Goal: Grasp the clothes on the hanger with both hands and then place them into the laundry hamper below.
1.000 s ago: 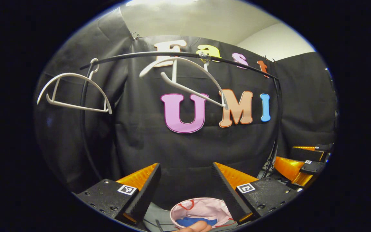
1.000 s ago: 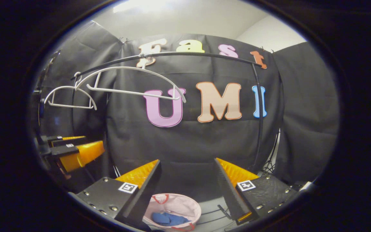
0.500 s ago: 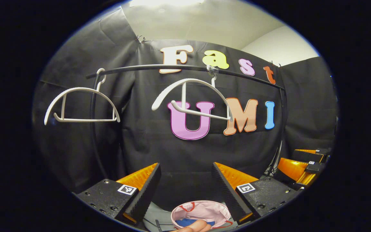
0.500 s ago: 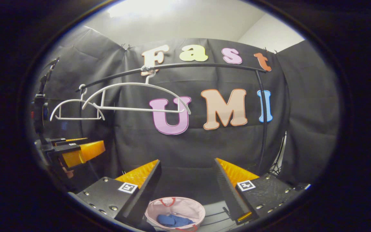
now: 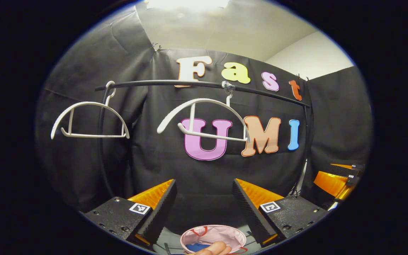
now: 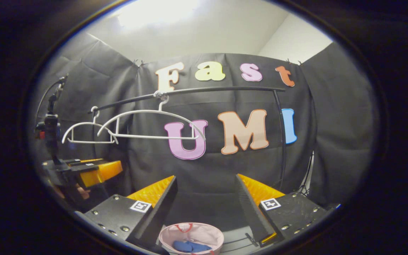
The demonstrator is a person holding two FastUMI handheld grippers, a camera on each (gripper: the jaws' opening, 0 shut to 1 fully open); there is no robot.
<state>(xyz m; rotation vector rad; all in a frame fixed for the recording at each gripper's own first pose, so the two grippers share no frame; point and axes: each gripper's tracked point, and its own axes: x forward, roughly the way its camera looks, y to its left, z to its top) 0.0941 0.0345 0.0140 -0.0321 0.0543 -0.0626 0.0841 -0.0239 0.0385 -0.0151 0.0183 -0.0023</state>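
Black cloth backs a bare hanger [image 5: 204,118] at centre frame, now swinging less; blue clothes [image 6: 190,246] lie in the hamper [image 6: 191,232] (bottom centre), and your left gripper [image 5: 204,205] and right gripper [image 6: 205,203] have their fingers apart, empty: task looks finished.

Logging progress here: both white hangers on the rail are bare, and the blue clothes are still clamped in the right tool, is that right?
Not quite. The blue clothes lie in the pink hamper, as the right gripper view shows; the right tool is open and empty. Both white hangers on the rail are indeed bare.
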